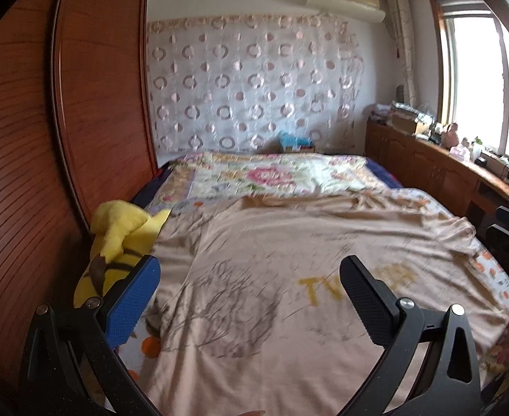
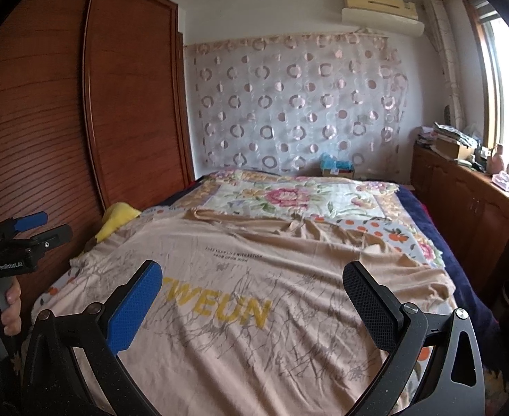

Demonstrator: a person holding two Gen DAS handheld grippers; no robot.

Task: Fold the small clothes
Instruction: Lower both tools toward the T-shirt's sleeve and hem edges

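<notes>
Left wrist view shows the left gripper (image 1: 249, 298) spread wide and empty above a beige printed T-shirt (image 1: 271, 277) lying flat on the bed. The right gripper (image 2: 252, 303) likewise gapes wide over it, with a yellow plush toy (image 1: 122, 242) at the shirt's left edge beside the wooden wardrobe (image 1: 28, 121).

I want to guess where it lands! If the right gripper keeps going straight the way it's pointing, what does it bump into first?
Probably the beige T-shirt spread on the bed. The open right gripper points forward and slightly down over it, near the yellow letters. Depth is hard to judge here.
</notes>
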